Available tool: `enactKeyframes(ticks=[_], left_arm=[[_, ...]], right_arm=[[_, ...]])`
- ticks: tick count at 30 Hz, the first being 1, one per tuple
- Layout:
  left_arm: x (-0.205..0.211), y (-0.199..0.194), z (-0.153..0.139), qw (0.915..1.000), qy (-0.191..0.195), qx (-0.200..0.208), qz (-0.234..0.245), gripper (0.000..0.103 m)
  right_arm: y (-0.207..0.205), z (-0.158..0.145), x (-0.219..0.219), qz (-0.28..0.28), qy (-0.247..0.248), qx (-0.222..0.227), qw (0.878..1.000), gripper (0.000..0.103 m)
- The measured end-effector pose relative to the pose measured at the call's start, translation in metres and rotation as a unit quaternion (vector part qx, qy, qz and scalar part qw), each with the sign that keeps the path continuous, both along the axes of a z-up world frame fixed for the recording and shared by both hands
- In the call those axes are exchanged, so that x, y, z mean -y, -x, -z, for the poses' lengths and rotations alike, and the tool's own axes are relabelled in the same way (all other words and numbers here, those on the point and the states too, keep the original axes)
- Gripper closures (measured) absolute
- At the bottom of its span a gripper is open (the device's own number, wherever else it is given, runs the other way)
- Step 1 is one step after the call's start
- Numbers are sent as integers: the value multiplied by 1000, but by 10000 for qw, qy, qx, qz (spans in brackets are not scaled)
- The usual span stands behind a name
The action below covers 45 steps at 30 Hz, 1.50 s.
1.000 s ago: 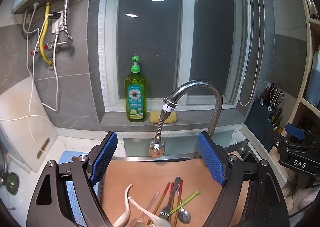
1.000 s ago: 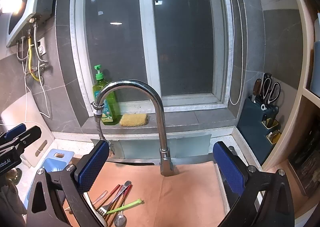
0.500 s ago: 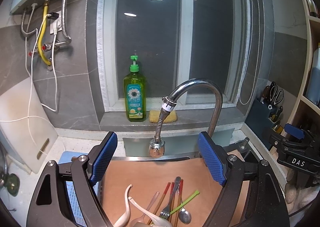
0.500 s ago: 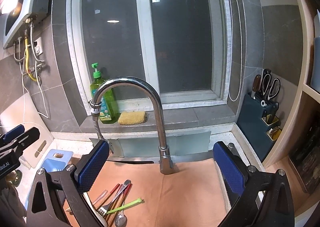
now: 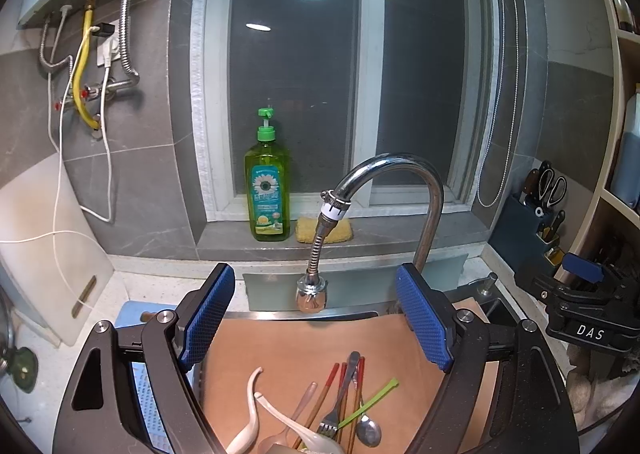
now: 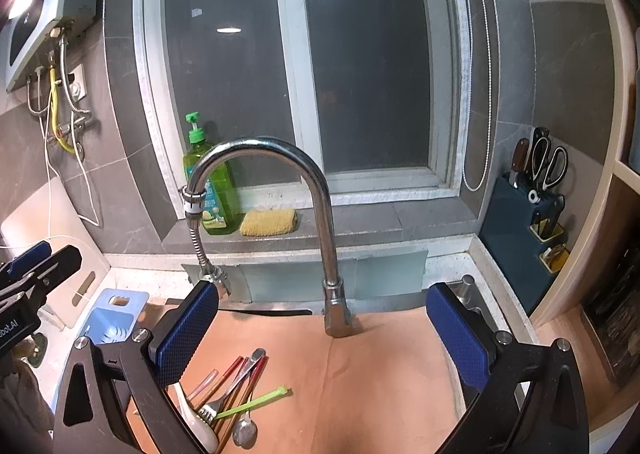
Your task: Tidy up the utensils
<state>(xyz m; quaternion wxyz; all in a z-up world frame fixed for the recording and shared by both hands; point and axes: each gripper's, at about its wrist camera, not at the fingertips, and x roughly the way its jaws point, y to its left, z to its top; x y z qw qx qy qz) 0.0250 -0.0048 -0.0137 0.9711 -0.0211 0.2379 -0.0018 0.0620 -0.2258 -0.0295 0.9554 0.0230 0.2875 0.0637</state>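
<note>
A loose pile of utensils lies on a tan mat (image 5: 288, 350) over the sink. It holds white soup spoons (image 5: 250, 410), red-tipped chopsticks (image 5: 326, 394), a metal fork (image 5: 340, 398) and a green-handled spoon (image 5: 370, 410). The same pile shows in the right wrist view: fork (image 6: 234, 386), green-handled spoon (image 6: 252, 404). My left gripper (image 5: 316, 318) hovers open above and behind the pile, empty. My right gripper (image 6: 324, 338) is open and empty over the mat, right of the pile.
A chrome tap (image 6: 320, 222) with a flexible hose (image 5: 318, 246) rises behind the mat. A green soap bottle (image 5: 268, 194) and a yellow sponge (image 5: 324, 230) sit on the sill. At right stands a dark blue holder (image 6: 524, 214) with scissors and knives; a blue rack (image 6: 112, 318) lies left.
Both views have shifted slightly, the right one a little rightwards and up. The utensils have not moved and both grippers stay open.
</note>
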Motion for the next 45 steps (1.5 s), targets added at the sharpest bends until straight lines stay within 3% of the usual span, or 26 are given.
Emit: enactKeyframes(ticks=[10,23,27,33,45], left_arm=[[4,-1,6,9999,-31,-120,25,20],[-6,2,36,9978,-9,-620,-214,20],[-7,5,42,9973,-8,-688,-270,20],[-13,9,55,9954,11,-893,-342,20],[-31,23,102,9850,96,-1616,-602,20]], right_arm=[[-1,7,-1,-44,18,-108,9999,0],[-6,33,-1,-315,-159,-396,9986,0],[-7,39,0,-460,-401,-443,9972,0],[-4,48,13,-654,-1215,-278,9901,0],[-21,85,-7,-985,-110,-1109,9889,1]])
